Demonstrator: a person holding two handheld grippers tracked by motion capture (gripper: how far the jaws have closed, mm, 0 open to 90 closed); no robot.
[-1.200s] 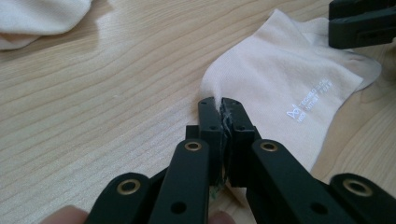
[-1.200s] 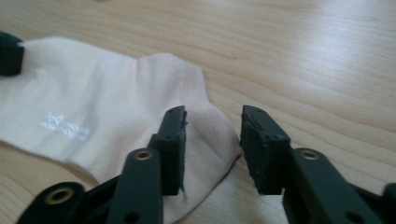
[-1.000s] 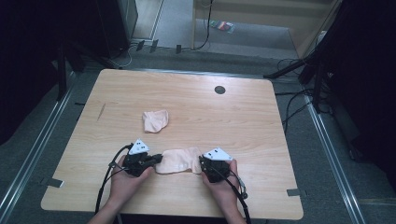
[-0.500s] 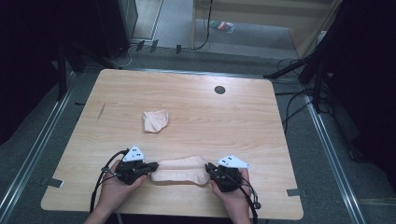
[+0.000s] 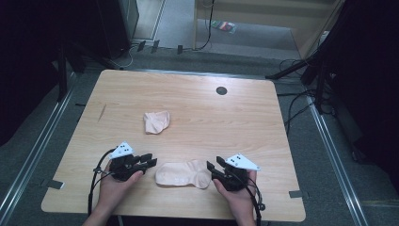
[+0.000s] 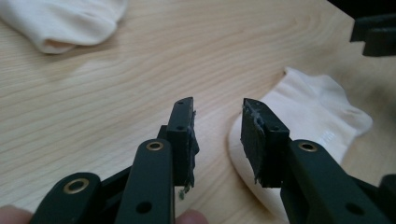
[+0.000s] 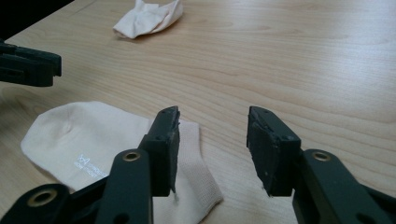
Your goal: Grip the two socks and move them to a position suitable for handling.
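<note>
Now a pale sock (image 5: 182, 173) lies flat on the desk (image 5: 263, 122) between my left gripper (image 5: 149, 160) and right gripper (image 5: 210, 166), both just opening, empty, releasing it to rest smoothed.

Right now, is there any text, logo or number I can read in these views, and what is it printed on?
None can be read.
Flat sock: small white mark with a line of lettering under it, too small and blurred to read; also seen in the left gripper view.
Crumpled sock: no print seen.
Table: no label seen.
</note>
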